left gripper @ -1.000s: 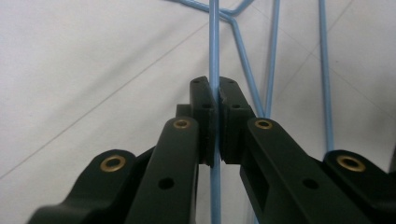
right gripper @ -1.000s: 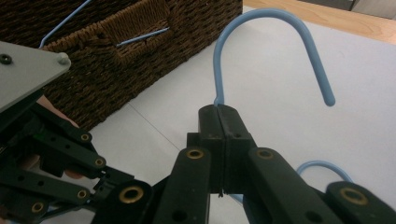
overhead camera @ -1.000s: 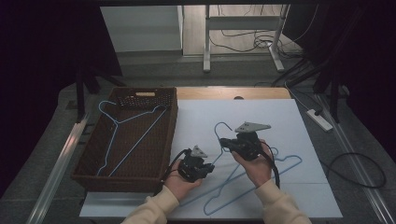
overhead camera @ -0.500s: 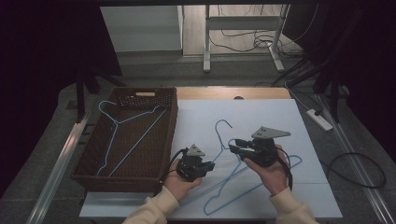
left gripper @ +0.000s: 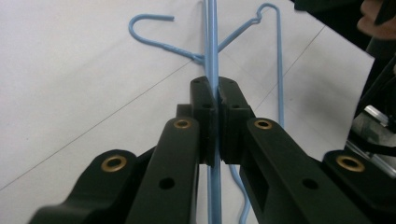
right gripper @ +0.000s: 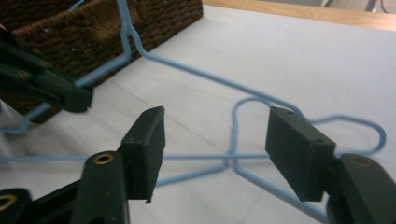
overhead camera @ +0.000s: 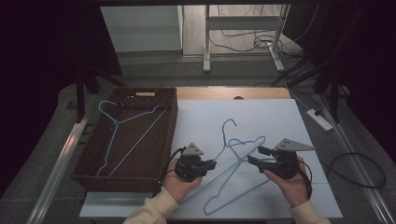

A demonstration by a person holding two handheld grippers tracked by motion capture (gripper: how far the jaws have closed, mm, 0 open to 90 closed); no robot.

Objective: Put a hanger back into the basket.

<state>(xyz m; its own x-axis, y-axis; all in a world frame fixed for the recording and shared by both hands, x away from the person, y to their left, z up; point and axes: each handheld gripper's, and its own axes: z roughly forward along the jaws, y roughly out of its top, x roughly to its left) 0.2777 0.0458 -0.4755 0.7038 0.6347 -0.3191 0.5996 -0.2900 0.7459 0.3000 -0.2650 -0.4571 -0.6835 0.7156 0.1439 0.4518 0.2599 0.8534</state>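
Observation:
Two light-blue wire hangers lie crossed on the white sheet [overhead camera: 205,116]. My left gripper [overhead camera: 212,164] [left gripper: 215,93] is shut on a straight wire of one hanger [left gripper: 212,56] and holds it low over the sheet. The other hanger [overhead camera: 228,125] lies flat with its hook [left gripper: 154,28] pointing away from me. My right gripper [overhead camera: 254,156] [right gripper: 217,123] stands open a little right of the crossing, and the twisted neck of a hanger [right gripper: 233,140] shows on the sheet between its fingers. Across the sheet, the left gripper [right gripper: 60,91] shows in the right gripper view.
A brown wicker basket [overhead camera: 116,179] stands at the left of the sheet with another blue hanger [overhead camera: 133,140] lying in it. A power strip [overhead camera: 320,119] and cables lie on the floor to the right. Metal table legs [overhead camera: 206,42] stand beyond the far edge.
My right gripper has drawn back to the right and toward me, away from the hangers' necks. The left gripper has stayed in place, shut on its hanger.

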